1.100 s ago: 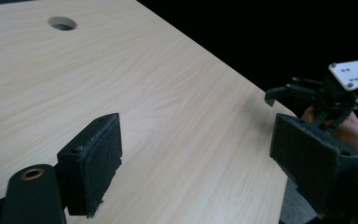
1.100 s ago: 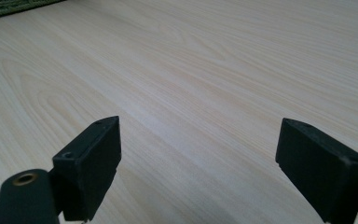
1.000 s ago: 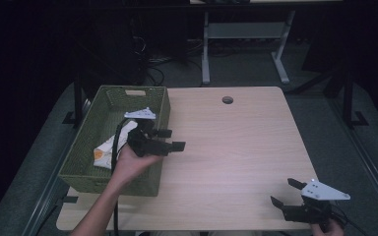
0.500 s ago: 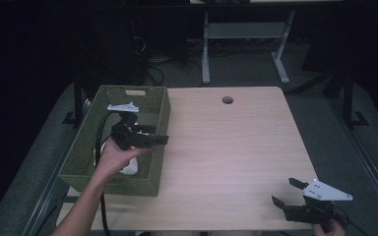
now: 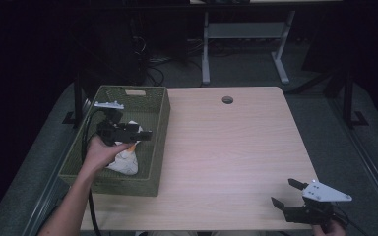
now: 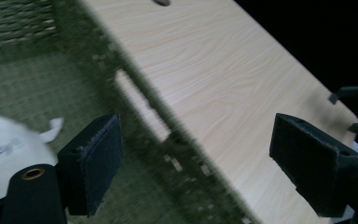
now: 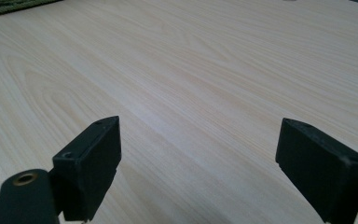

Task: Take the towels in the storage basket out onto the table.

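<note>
My table is pale wood-grain laminate, smooth with a soft sheen, and its grain lines run clearly across the right gripper view. The basket on it is an olive-green woven mesh, matt and rough, and the white item inside looks like soft cloth or a thin bag, though I cannot tell which. My left gripper and right gripper carry matt black jaw pads with a coarse, slightly fuzzy face, and the right one has a smooth light-grey plate on top.

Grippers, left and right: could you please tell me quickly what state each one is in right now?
Left gripper: open, holding nothing, above the green basket near the white item.
Right gripper: open, empty, over the table.
</note>
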Tool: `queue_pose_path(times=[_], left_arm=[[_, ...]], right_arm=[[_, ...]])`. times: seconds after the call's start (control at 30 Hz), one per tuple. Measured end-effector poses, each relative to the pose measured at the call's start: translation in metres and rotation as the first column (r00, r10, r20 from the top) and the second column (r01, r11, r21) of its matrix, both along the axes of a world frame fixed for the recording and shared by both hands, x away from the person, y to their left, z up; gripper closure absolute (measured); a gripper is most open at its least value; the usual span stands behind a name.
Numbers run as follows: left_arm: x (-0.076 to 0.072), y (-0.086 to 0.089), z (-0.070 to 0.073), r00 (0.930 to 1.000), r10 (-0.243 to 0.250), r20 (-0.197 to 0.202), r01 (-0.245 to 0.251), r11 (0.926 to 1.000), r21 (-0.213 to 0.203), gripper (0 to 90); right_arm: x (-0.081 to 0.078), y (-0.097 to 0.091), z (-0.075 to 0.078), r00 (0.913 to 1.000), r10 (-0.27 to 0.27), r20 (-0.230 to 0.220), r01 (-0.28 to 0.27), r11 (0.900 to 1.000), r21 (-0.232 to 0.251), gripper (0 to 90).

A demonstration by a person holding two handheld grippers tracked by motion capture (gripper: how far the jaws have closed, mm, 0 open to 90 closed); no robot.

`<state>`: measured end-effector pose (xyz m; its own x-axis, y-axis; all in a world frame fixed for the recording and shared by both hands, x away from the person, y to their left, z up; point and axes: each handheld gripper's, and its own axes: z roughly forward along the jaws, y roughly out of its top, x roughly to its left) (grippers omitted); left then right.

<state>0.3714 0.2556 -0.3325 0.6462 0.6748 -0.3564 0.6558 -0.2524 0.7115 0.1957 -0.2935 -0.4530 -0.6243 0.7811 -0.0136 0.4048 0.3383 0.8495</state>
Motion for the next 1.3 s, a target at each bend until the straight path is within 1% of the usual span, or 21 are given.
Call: queue_pose_path(times=[0.1, 0.13, 0.2, 0.33, 0.43, 0.47, 0.63, 0.67, 0.7, 0.77, 0.83, 0.9, 0.97, 1.0, 1.07, 1.13, 1.17, 1.2, 1.23, 1.27, 1.3], left_arm=[[0.001, 0.008, -0.002, 0.9999, 0.015, -0.003, -0.015, 0.9998, 0.009, 19.4], [0.002, 0.013, -0.004, 0.9994, 0.035, -0.005, -0.035, 0.9992, 0.022, 19.4], [0.004, 0.021, -0.007, 0.9982, 0.057, -0.017, -0.057, 0.9981, 0.023, 19.4], [0.009, 0.031, -0.013, 0.9942, 0.101, -0.036, -0.099, 0.9939, 0.048, 19.4], [0.011, 0.033, -0.016, 0.9928, 0.109, -0.05, -0.107, 0.9933, 0.045, 19.4], [0.014, 0.035, -0.019, 0.9908, 0.123, -0.057, -0.12, 0.9907, 0.065, 19.4], [0.022, 0.037, -0.028, 0.9859, 0.145, -0.083, -0.137, 0.9857, 0.098, 19.4], [0.025, 0.038, -0.033, 0.9817, 0.163, -0.098, -0.151, 0.9813, 0.12, 19.4], [0.027, 0.039, -0.036, 0.9794, 0.171, -0.108, -0.156, 0.9792, 0.13, 19.3], [0.031, 0.041, -0.041, 0.9757, 0.185, -0.118, -0.162, 0.9705, 0.179, 19.4], [0.034, 0.043, -0.044, 0.9706, 0.203, -0.13, -0.175, 0.9647, 0.196, 19.4], [0.036, 0.045, -0.046, 0.9675, 0.219, -0.127, -0.188, 0.9575, 0.219, 19.4], [0.037, 0.046, -0.047, 0.9657, 0.225, -0.13, -0.192, 0.9549, 0.226, 19.6], [0.038, 0.046, -0.05, 0.9622, 0.24, -0.129, -0.2, 0.9436, 0.264, 19.6], [0.039, 0.046, -0.052, 0.958, 0.255, -0.131, -0.21, 0.9356, 0.284, 19.6], [0.04, 0.047, -0.054, 0.9565, 0.261, -0.129, -0.211, 0.9266, 0.311, 19.9], [0.04, 0.047, -0.054, 0.9565, 0.261, -0.129, -0.211, 0.9266, 0.311, 20.5], [0.04, 0.047, -0.056, 0.9571, 0.26, -0.127, -0.208, 0.9228, 0.324, 20.5], [0.041, 0.047, -0.058, 0.9524, 0.275, -0.132, -0.219, 0.9189, 0.328, 21.3], [0.041, 0.047, -0.058, 0.9524, 0.275, -0.132, -0.219, 0.9189, 0.328, 21.5], [0.041, 0.048, -0.06, 0.9529, 0.273, -0.131, -0.215, 0.9143, 0.343, 21.5]], right_arm=[[0.0, 0.0, 0.0, 1.0, 0.001, -0.002, -0.001, 1.0, 0.001, 13.8], [0.001, 0.0, -0.001, 1.0, 0.005, -0.003, -0.005, 1.0, -0.005, 13.8], [0.001, 0.001, -0.001, 1.0, 0.005, -0.006, -0.005, 1.0, -0.001, 13.8], [0.0, 0.0, 0.0, 1.0, 0.009, 0.002, -0.008, 0.9999, -0.008, 13.8], [0.0, 0.0, 0.0, 1.0, 0.007, 0.0, -0.007, 0.9999, -0.007, 13.8], [0.001, -0.001, -0.001, 1.0, 0.004, -0.003, -0.004, 1.0, -0.009, 13.8], [0.0, -0.002, 0.0, 1.0, 0.002, -0.001, -0.002, 1.0, -0.002, 13.8], [0.0, -0.002, 0.0, 1.0, 0.003, 0.001, -0.003, 1.0, -0.002, 13.8], [0.0, -0.002, 0.0, 1.0, 0.005, 0.001, -0.005, 1.0, -0.004, 13.8], [0.001, -0.002, -0.001, 1.0, 0.004, -0.003, -0.004, 1.0, -0.002, 13.8], [0.001, -0.003, 0.0, 1.0, 0.002, -0.004, -0.002, 1.0, -0.002, 13.8], [0.0, -0.003, 0.001, 1.0, 0.004, 0.001, -0.004, 1.0, 0.002, 13.8], [-0.001, -0.003, 0.001, 1.0, 0.005, 0.006, -0.005, 1.0, -0.001, 13.8], [-0.001, -0.003, 0.001, 1.0, 0.004, 0.006, -0.004, 1.0, 0.0, 13.8], [-0.001, -0.002, 0.001, 0.9999, 0.007, 0.007, -0.007, 1.0, 0.0, 13.8], [0.0, -0.002, 0.0, 1.0, 0.007, 0.002, -0.007, 1.0, 0.0, 13.8], [0.0, -0.002, 0.0, 1.0, 0.007, 0.002, -0.007, 1.0, 0.0, 13.8], [0.0, -0.002, 0.0, 0.9999, 0.011, 0.007, -0.011, 0.9999, -0.006, 13.8], [-0.001, -0.001, 0.001, 0.9998, 0.017, 0.012, -0.017, 0.9998, -0.008, 13.8], [-0.001, -0.001, 0.001, 0.9999, 0.015, 0.006, -0.015, 0.9999, -0.007, 13.8], [-0.001, -0.001, 0.001, 0.9999, 0.015, 0.006, -0.015, 0.9999, -0.007, 13.8]])
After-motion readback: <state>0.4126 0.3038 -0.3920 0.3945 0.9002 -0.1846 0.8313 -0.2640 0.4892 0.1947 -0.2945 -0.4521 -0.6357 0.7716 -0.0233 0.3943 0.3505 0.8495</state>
